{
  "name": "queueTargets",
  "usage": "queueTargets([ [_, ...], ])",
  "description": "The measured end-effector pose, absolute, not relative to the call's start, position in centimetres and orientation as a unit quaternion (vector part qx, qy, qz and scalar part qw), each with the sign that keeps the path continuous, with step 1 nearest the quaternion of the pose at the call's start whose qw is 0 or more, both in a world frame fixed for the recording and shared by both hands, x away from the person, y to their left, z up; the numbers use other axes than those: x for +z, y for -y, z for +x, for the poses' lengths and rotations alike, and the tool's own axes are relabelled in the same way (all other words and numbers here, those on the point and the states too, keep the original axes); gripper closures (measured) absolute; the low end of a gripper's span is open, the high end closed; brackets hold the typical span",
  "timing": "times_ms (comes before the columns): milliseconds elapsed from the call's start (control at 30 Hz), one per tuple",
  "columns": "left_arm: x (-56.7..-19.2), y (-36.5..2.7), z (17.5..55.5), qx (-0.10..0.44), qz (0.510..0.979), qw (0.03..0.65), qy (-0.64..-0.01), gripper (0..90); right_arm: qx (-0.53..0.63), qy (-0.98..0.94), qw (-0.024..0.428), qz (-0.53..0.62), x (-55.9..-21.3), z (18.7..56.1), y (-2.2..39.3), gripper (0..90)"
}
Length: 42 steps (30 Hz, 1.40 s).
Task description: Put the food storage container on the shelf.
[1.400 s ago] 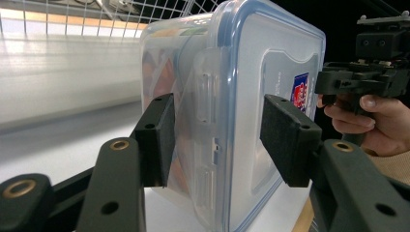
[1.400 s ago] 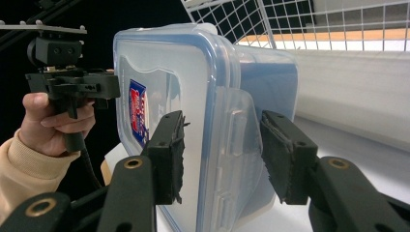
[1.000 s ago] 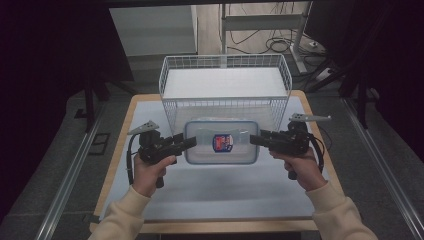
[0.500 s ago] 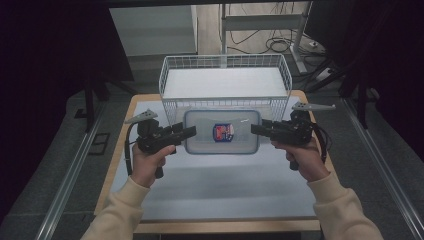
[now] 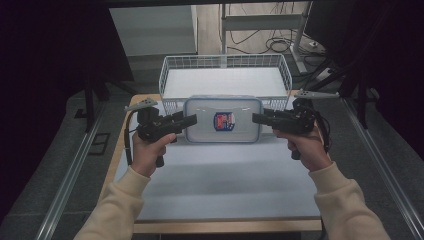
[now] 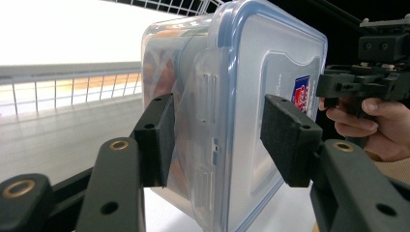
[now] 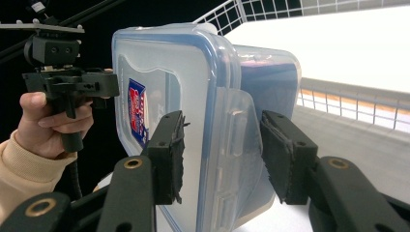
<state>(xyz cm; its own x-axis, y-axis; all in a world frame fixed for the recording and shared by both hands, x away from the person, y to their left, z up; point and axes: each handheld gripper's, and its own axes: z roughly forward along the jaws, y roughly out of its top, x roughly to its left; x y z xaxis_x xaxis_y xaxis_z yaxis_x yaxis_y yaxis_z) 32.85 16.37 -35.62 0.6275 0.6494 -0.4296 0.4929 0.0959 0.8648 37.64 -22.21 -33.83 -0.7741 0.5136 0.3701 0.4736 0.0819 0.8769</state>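
Observation:
A clear plastic container [image 5: 222,120] with a blue-rimmed lid and a red and blue label hangs above the table, held level between both grippers. My left gripper [image 5: 192,120] is shut on its left end, one pad on the lid and one under the body. My right gripper [image 5: 256,118] is shut on its right end in the same way. In the left gripper view the container [image 6: 241,72] stands between the jaws of my left gripper [image 6: 217,140]. In the right gripper view the container [image 7: 193,72] sits between the pads of my right gripper [image 7: 222,154].
A white wire basket [image 5: 225,60] stands just behind the container at the far end of the table [image 5: 215,190]. Dark floor, metal rails and cables surround the table. The near half of the white table mat lies bare.
Both hands have lifted the container off the table and carried it a little toward the basket. Both grips stay as they were.

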Motion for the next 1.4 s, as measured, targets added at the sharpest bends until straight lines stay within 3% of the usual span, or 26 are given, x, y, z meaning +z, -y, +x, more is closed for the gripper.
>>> queueTargets([
  [667,-32.5,-17.3,37.6,0.057,0.667,0.615,-0.417,47.6,0.581,-0.741,0.036,0.334,-29.7,41.4,21.3,52.8],
  [1400,-31.8,-17.4,44.5,0.035,0.658,0.610,-0.441,47.6,0.564,-0.736,0.005,0.374,-28.3,48.6,21.1,52.3],
])
